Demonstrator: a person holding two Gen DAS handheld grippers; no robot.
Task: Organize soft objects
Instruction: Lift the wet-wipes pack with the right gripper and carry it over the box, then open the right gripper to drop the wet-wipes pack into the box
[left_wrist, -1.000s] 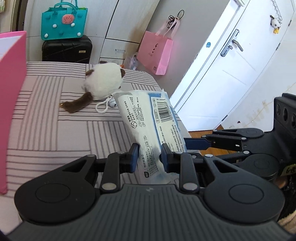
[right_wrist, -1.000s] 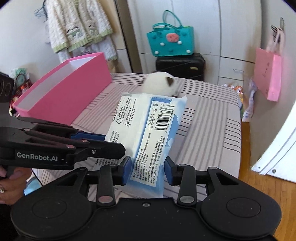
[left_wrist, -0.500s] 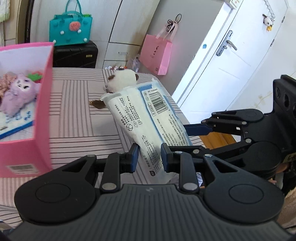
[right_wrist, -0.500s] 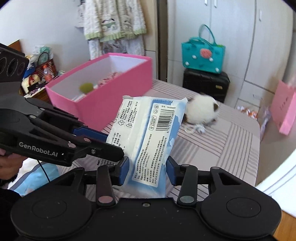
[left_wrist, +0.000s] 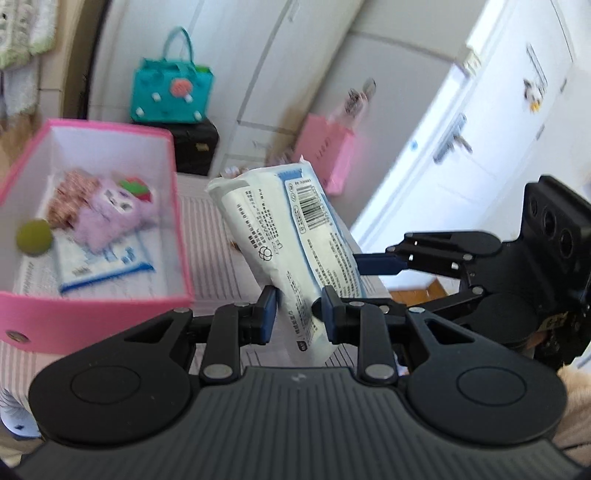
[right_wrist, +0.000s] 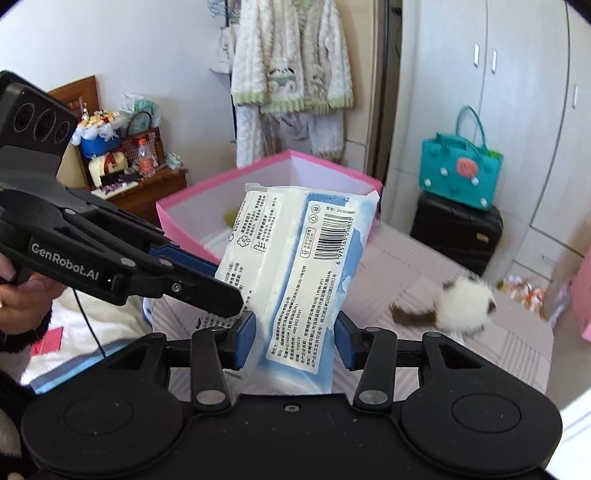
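Both grippers are shut on one white-and-blue soft pack (left_wrist: 291, 236), held in the air over the striped table. My left gripper (left_wrist: 298, 317) pinches its lower end; my right gripper (right_wrist: 295, 334) grips it too, where the pack (right_wrist: 295, 266) stands upright. The pink box (left_wrist: 173, 206) lies left of the pack and holds a purple plush (left_wrist: 110, 214), a green ball (left_wrist: 34, 237) and another blue-white pack (left_wrist: 103, 264). In the right wrist view the pink box (right_wrist: 332, 171) is behind the pack. A white-and-brown plush (right_wrist: 461, 304) lies on the table at right.
The striped table (right_wrist: 509, 350) ends at right near a white door (left_wrist: 480, 155). A teal bag (right_wrist: 460, 177) sits on a black suitcase (right_wrist: 458, 232) beyond the table. A pink paper bag (left_wrist: 328, 155) hangs on the wall. A wooden cabinet (right_wrist: 147, 192) stands far left.
Both grippers have carried the pack higher and leftward toward the pink box, whose inside now shows in the left wrist view. The white-and-brown plush has dropped behind to the right.
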